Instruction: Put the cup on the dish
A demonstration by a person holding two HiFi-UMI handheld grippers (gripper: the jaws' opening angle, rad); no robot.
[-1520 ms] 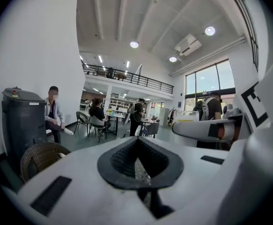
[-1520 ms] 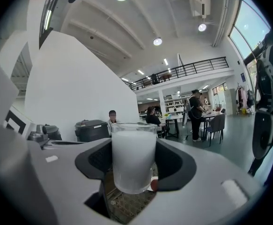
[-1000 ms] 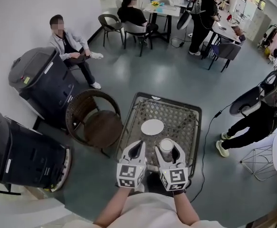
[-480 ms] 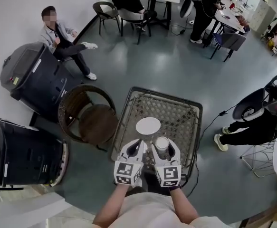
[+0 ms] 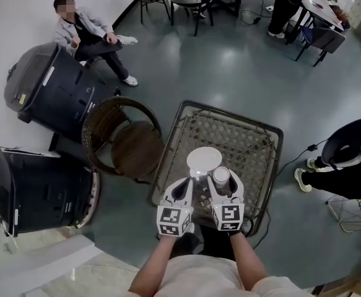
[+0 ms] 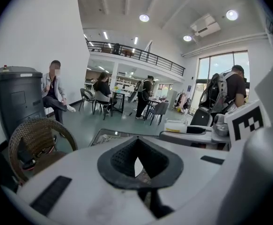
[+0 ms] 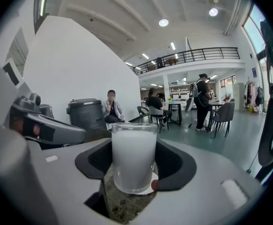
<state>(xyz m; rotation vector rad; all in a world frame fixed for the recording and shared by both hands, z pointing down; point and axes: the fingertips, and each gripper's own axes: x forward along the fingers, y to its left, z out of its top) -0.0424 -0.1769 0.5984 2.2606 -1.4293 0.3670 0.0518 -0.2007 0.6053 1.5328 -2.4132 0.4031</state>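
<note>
The cup [image 7: 134, 156] has come closer to the dish [image 5: 204, 158] than a second ago. The pads [image 7: 176, 165] of our right gripper [image 5: 222, 181] clamp the frosted cup on both sides, upright, at the white dish's near right edge. Alongside, our left gripper [image 5: 183, 186] has its jaws closed on nothing. Both are over the woven-top table [image 5: 248, 141], and a wicker chair [image 5: 121, 144] stands to its left.

The head view looks steeply down on the desk [image 5: 254, 147] from above. Both gripper views sit low at its near edge, facing across it. The head and right gripper views share the cup [image 5: 221, 177].
</note>
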